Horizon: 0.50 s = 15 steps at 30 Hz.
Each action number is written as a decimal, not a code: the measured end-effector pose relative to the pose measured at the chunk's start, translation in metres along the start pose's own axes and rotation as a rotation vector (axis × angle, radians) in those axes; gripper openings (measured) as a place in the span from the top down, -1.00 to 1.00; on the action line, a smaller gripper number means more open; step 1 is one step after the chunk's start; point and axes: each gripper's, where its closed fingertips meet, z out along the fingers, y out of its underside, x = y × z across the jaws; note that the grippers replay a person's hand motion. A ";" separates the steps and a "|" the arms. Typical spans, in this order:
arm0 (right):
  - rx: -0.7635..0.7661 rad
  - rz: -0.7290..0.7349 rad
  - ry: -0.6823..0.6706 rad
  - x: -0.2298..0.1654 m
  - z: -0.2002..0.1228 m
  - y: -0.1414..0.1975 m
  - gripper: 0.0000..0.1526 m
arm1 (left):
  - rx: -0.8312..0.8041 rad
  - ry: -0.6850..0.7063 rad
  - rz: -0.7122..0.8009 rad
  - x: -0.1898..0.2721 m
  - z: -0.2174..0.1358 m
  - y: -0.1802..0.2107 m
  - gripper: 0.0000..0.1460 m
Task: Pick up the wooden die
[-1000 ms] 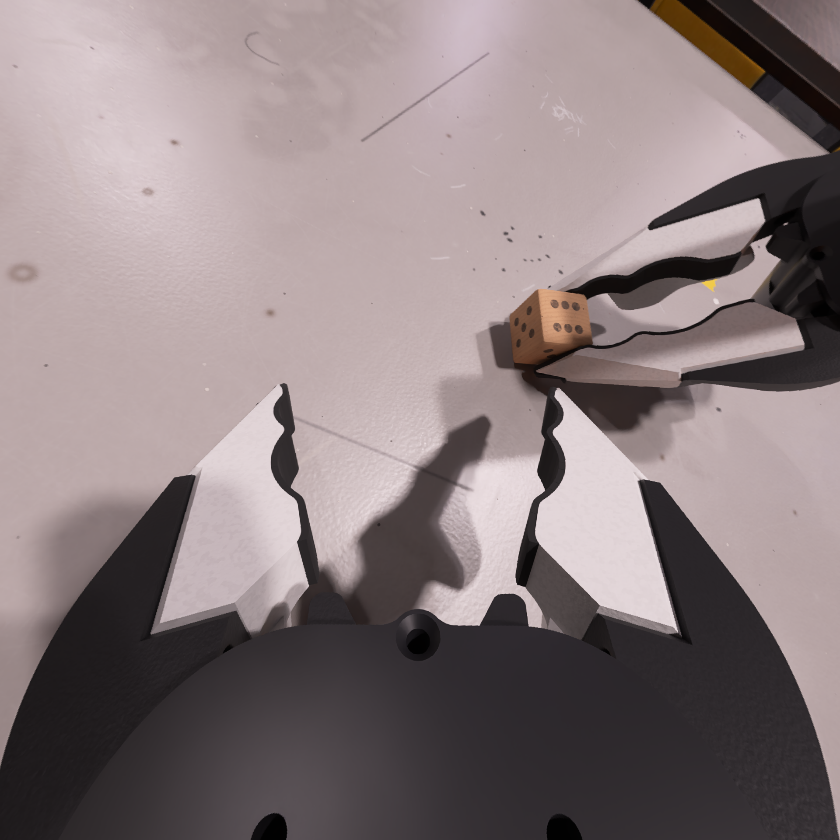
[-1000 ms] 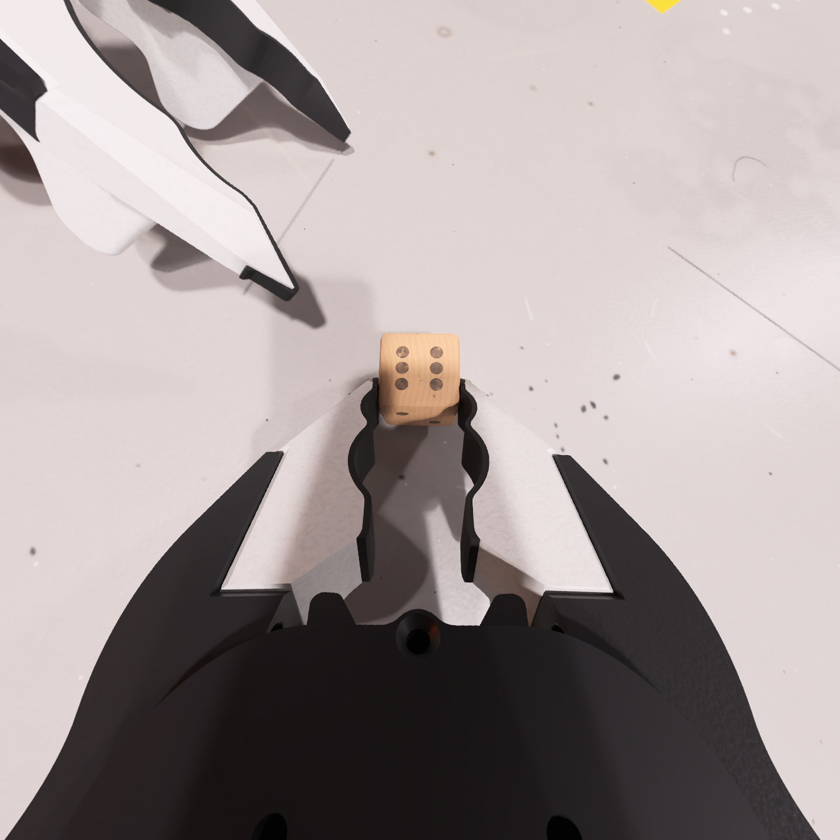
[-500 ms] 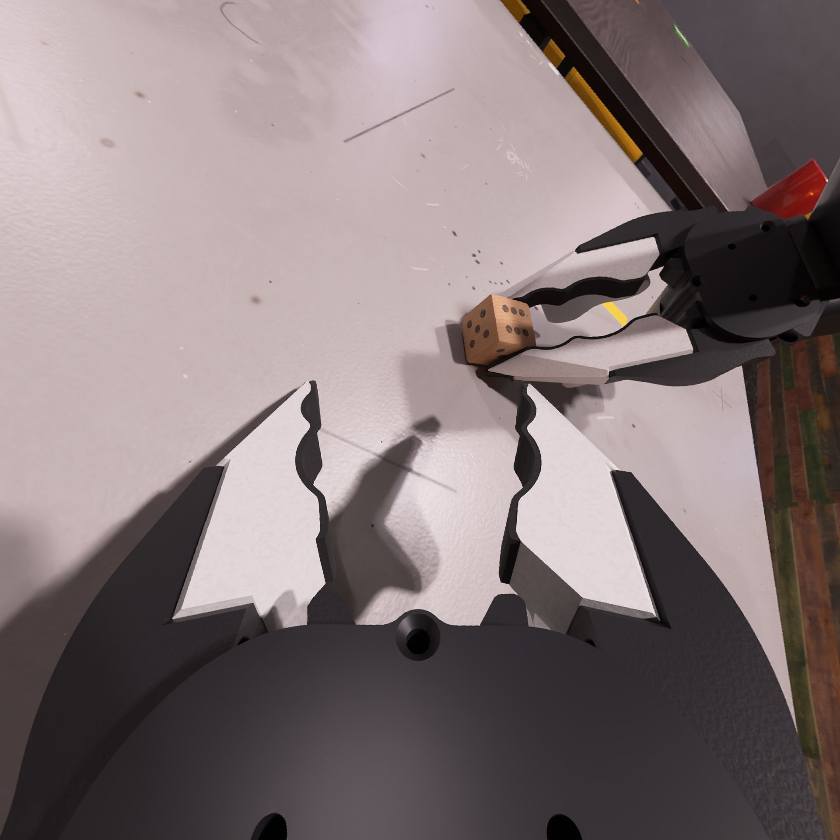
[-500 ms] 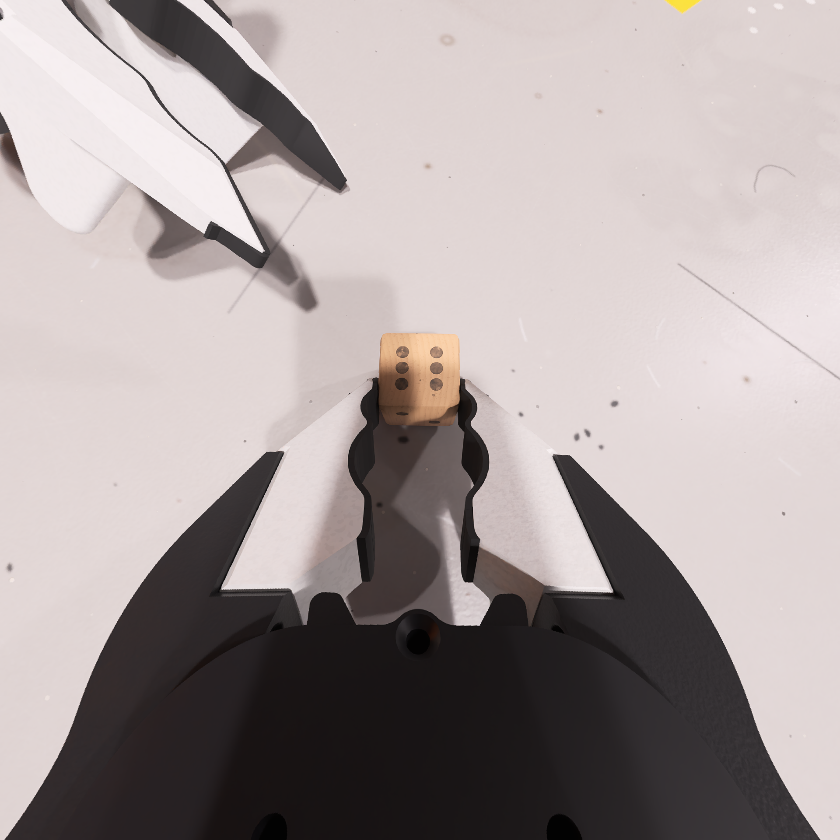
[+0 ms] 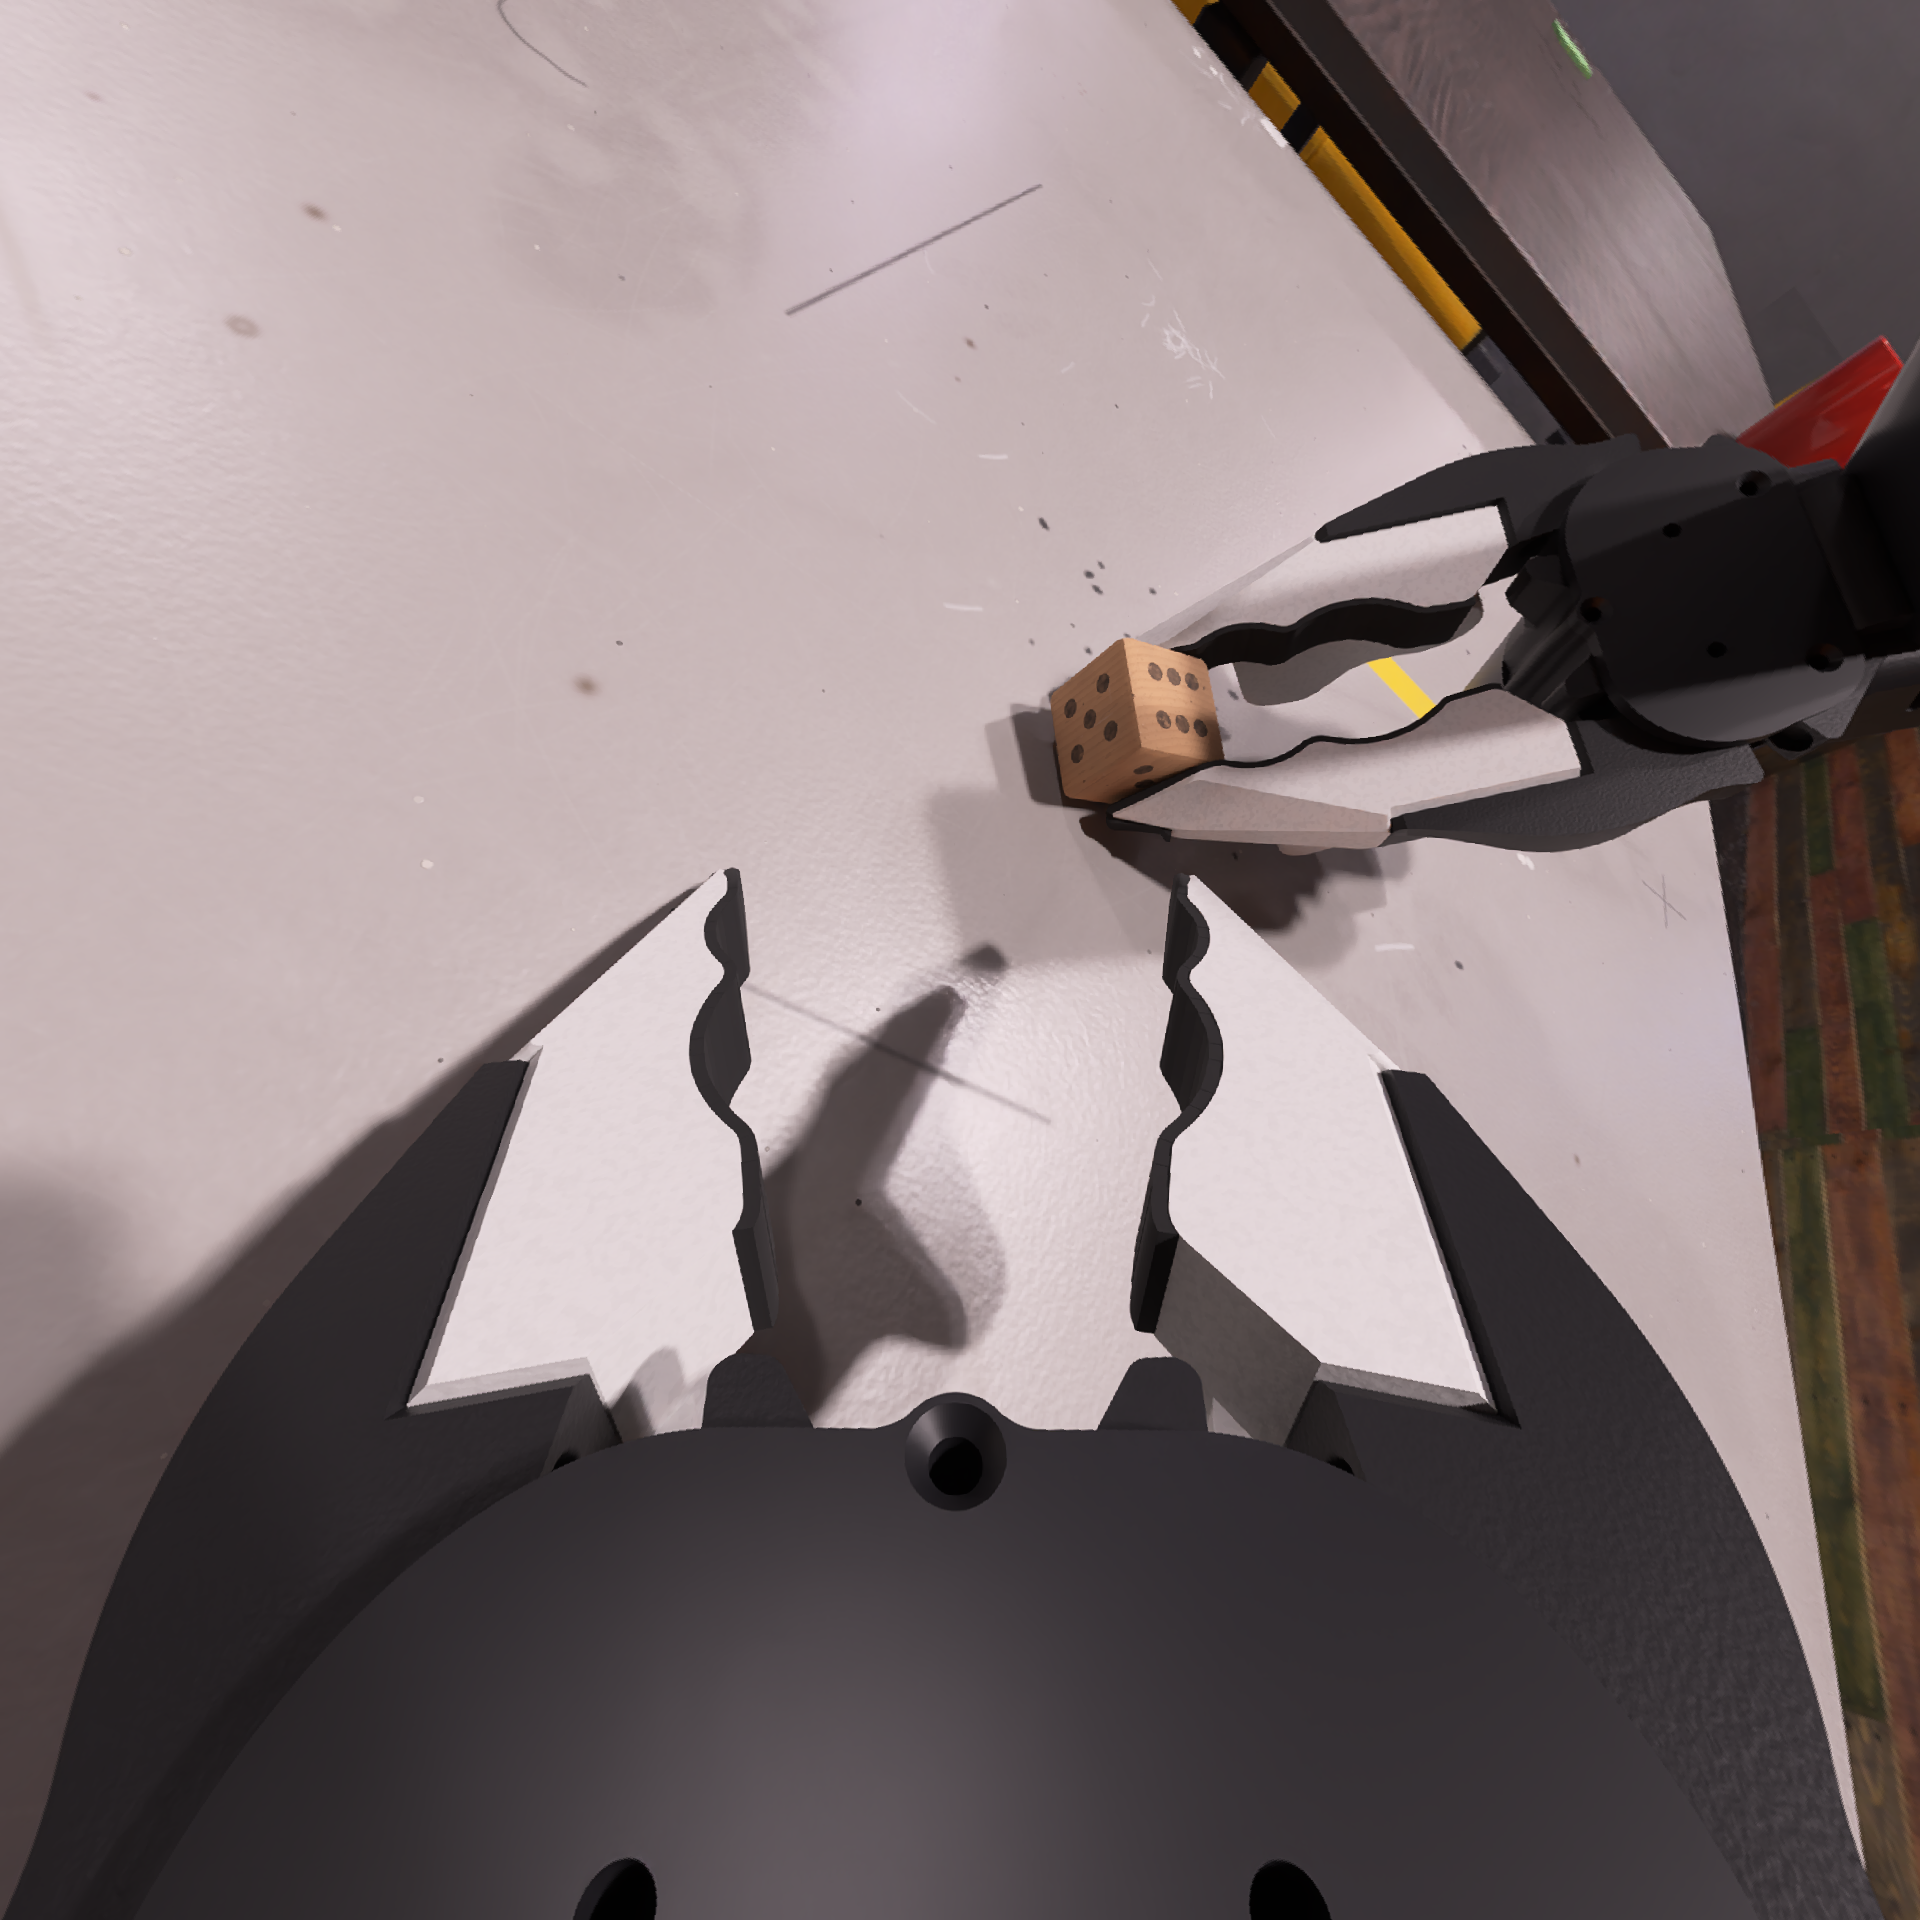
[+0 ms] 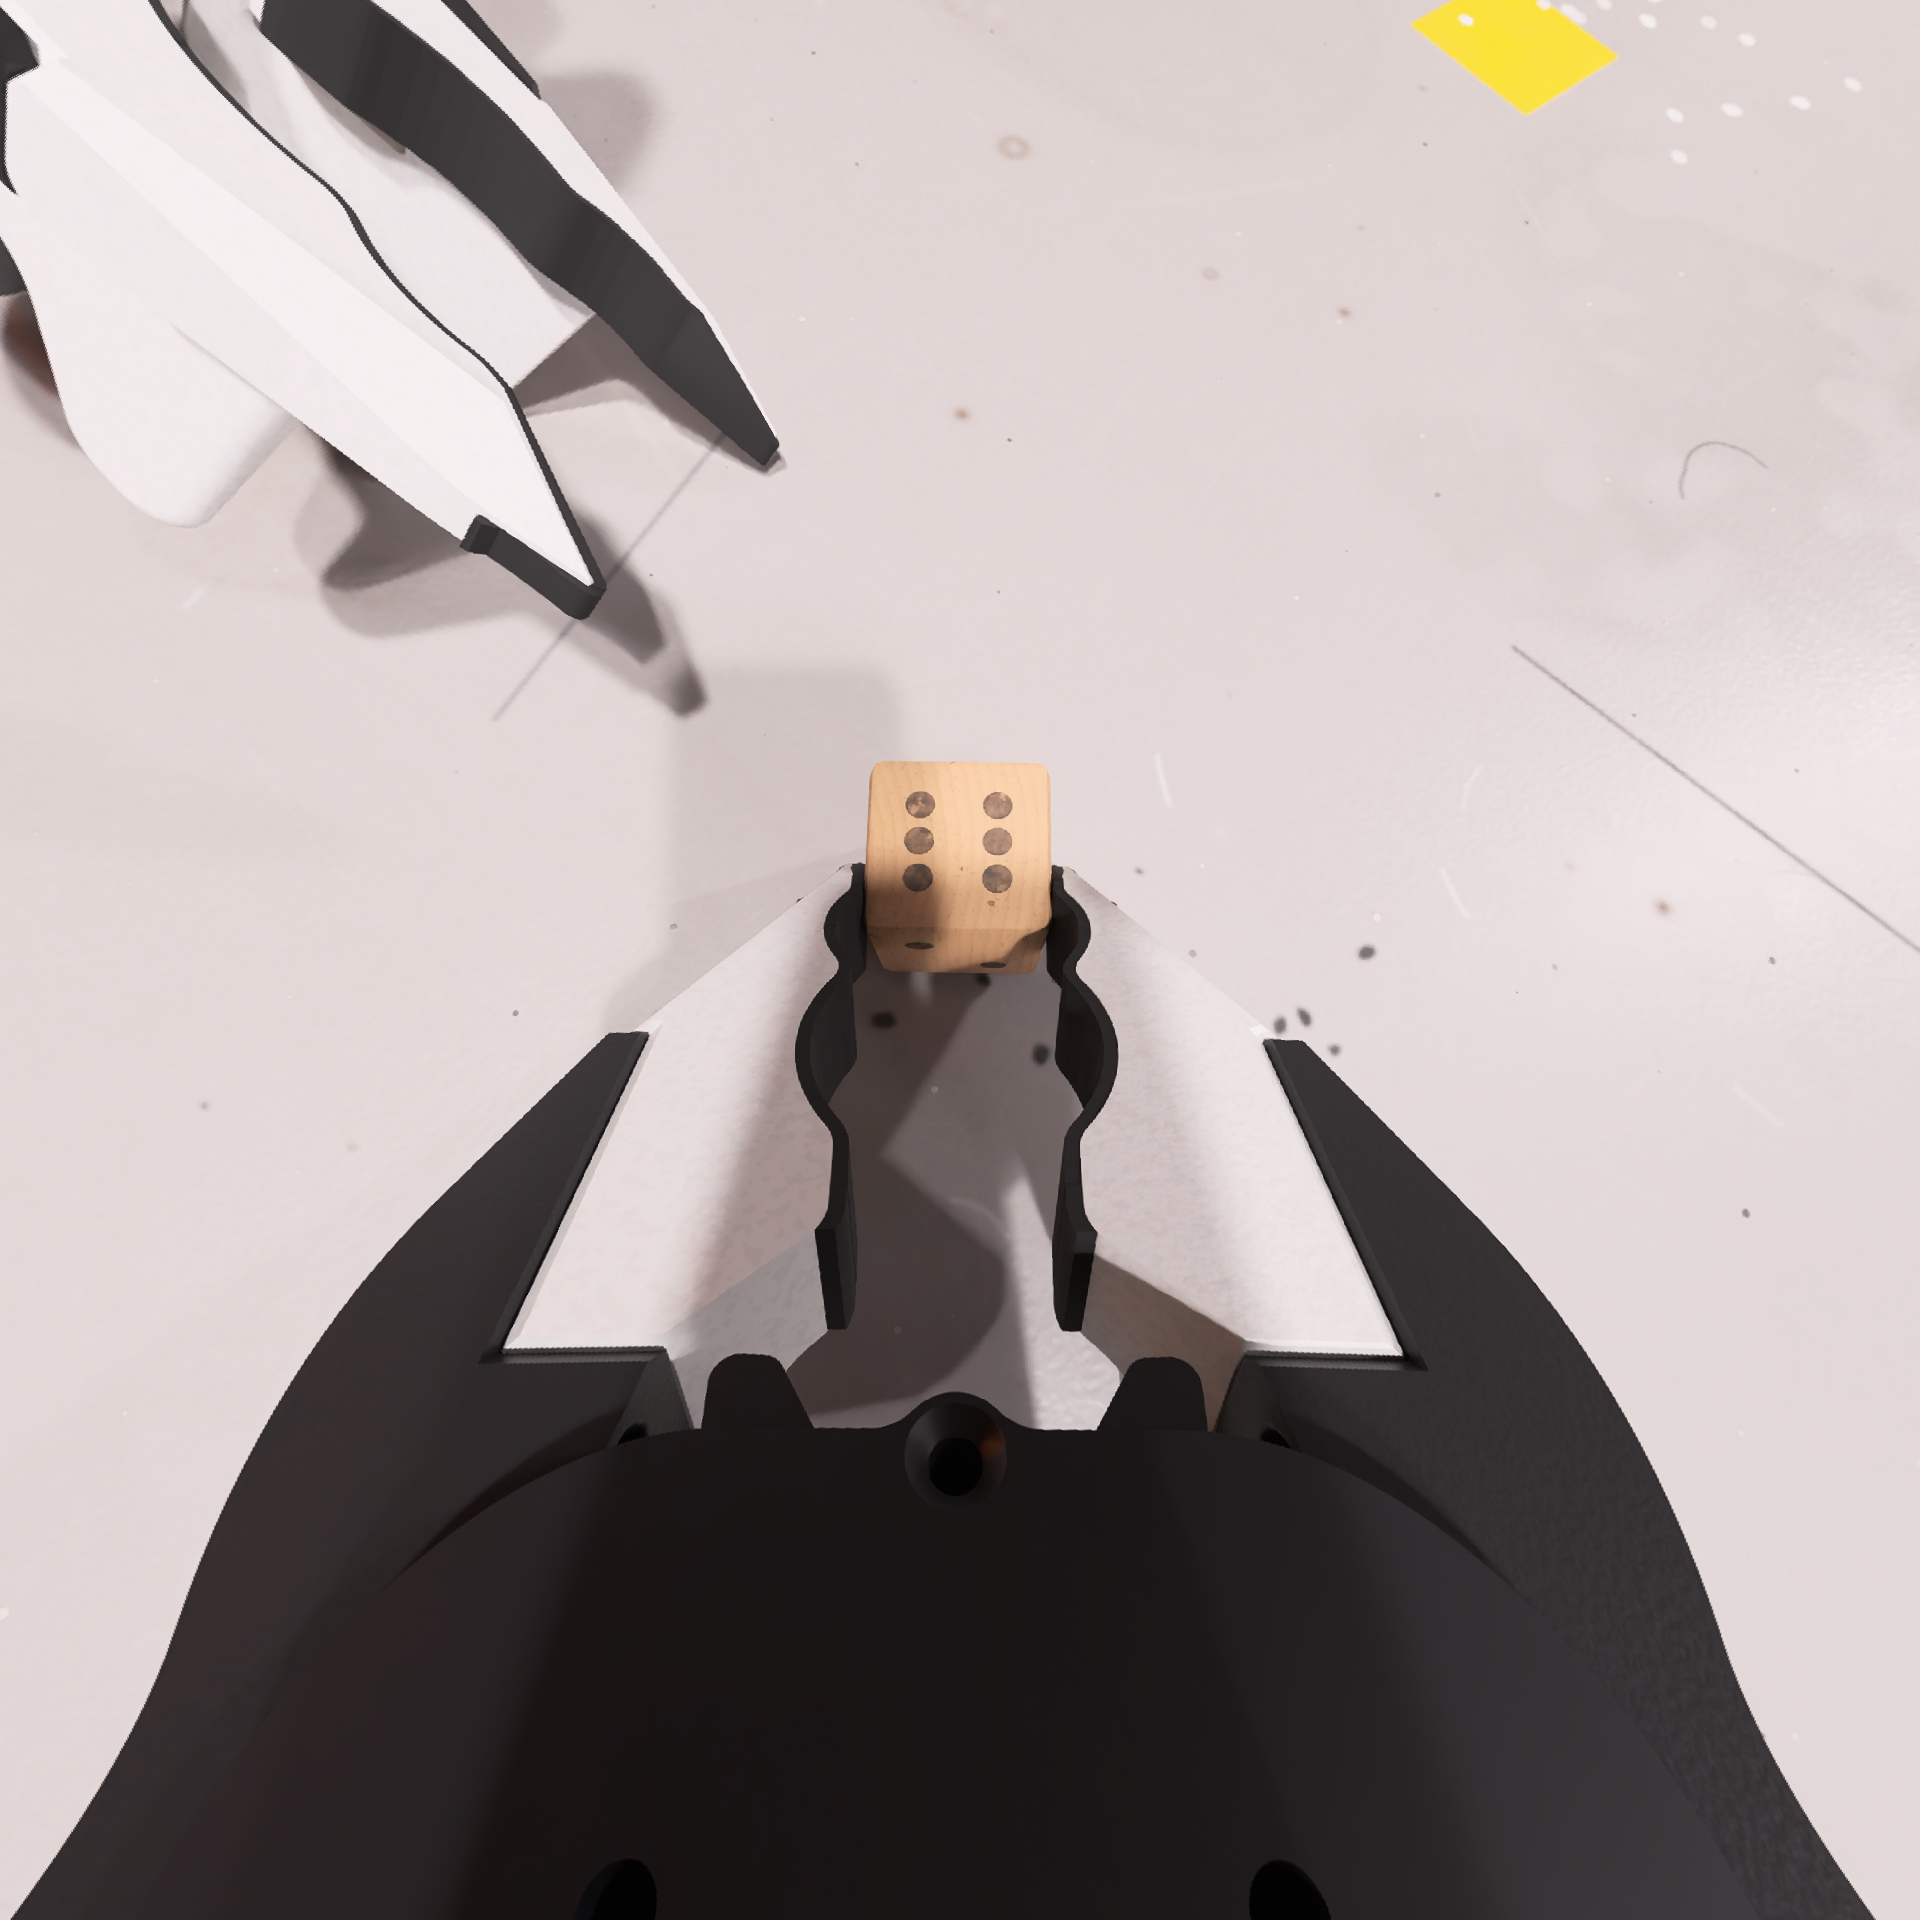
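The wooden die [image 6: 958, 854] is a small light-brown cube with dark pips. My right gripper [image 6: 958, 894] is shut on it, the die pinched between the fingertips and held a little above the pale table [image 6: 1351, 520], with its shadow below. In the left wrist view the die [image 5: 1135, 719] sits at the tips of the right gripper [image 5: 1174, 727], up and to the right. My left gripper [image 5: 956, 894] is open and empty, above the table, short of the die. It also shows in the right wrist view [image 6: 675, 520] at the upper left.
The table [image 5: 520, 520] is pale grey with scratches and dark specks. Its far edge has a yellow-and-black strip [image 5: 1351, 208]. A yellow patch [image 6: 1517, 47] lies on the table. Wooden floor [image 5: 1839, 1039] shows past the right edge, and a red object [image 5: 1839, 405] behind the right gripper.
The right gripper has risen slightly with the die held in its tips. The left gripper has drawn back and tilted, so more of the table edge and floor shows.
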 end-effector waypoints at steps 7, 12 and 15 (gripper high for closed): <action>0.002 0.007 -0.011 0.002 0.001 0.001 0.55 | -0.007 -0.003 0.007 0.000 0.000 0.001 -0.05; -0.001 -0.011 -0.010 0.003 0.000 0.000 0.55 | -0.011 0.008 0.005 0.001 0.001 0.001 -0.01; 0.002 -0.012 -0.015 0.003 0.000 0.001 0.55 | -0.015 0.009 0.012 0.001 0.001 0.002 0.02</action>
